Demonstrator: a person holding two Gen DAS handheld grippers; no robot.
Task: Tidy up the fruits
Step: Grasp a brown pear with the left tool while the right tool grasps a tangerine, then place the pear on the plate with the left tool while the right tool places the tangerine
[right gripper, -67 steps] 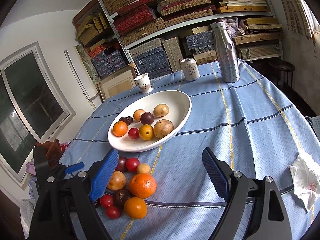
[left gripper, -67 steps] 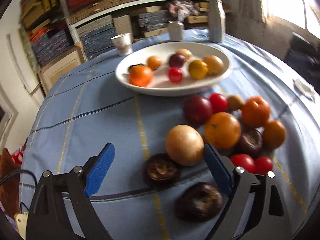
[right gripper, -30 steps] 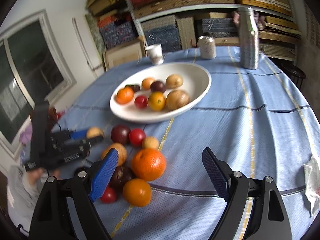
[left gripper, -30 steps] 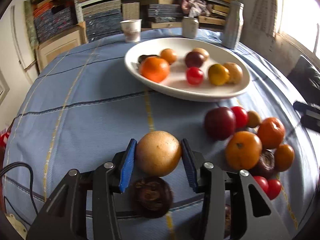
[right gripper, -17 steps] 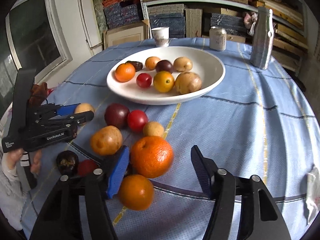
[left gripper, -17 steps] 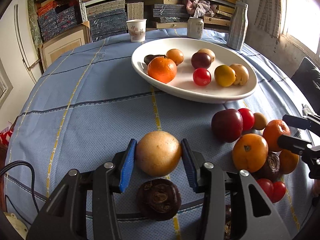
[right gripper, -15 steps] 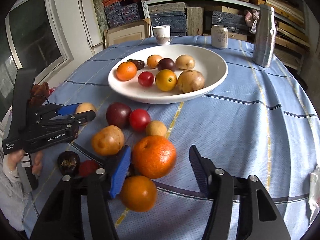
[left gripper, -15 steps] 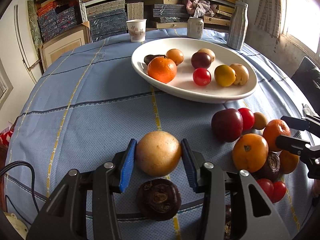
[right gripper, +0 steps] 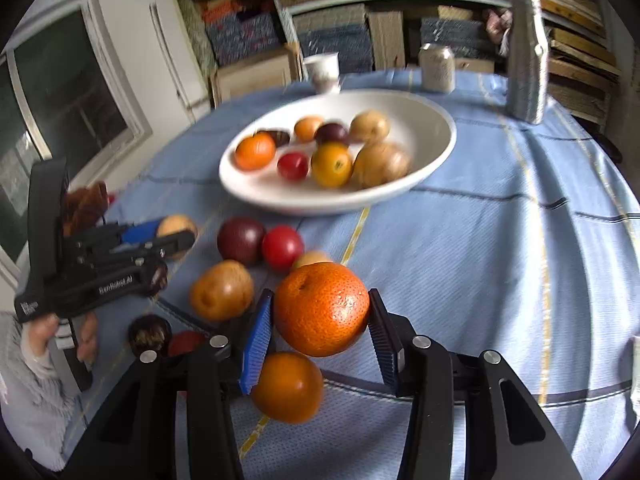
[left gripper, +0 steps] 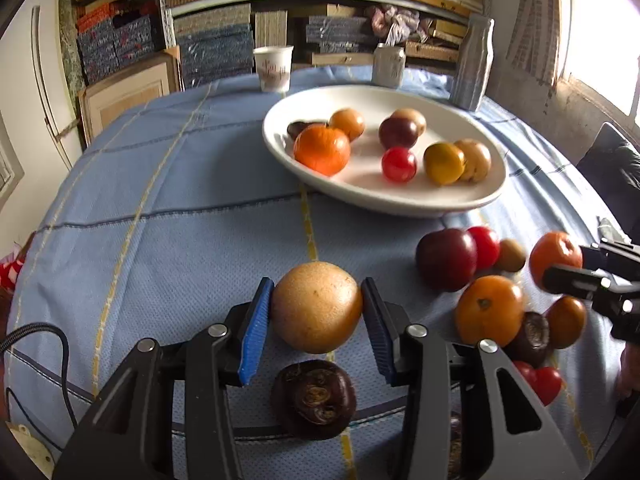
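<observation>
Both grippers clamped on fruit beside the white bowl [left gripper: 460,204].
The tan fruit [left gripper: 316,306] sits pinched in the left gripper [left gripper: 316,312]; the orange [right gripper: 322,308] is between the right gripper [right gripper: 322,320] pads, whose jaws have just closed onto it, above the blue tablecloth [right gripper: 480,260].

Table [right gripper: 500,240]: round, under a blue cloth with yellow and dark stripes.
Shelves [right gripper: 400,4]: behind the table, packed with stacked flat boxes.
Window [right gripper: 68,112]: left of the shelves, dark panes, white frame.
Wall [right gripper: 132,8]: white, between window and shelves.
Light: bright daylight right of the shelves [left gripper: 600,20].
</observation>
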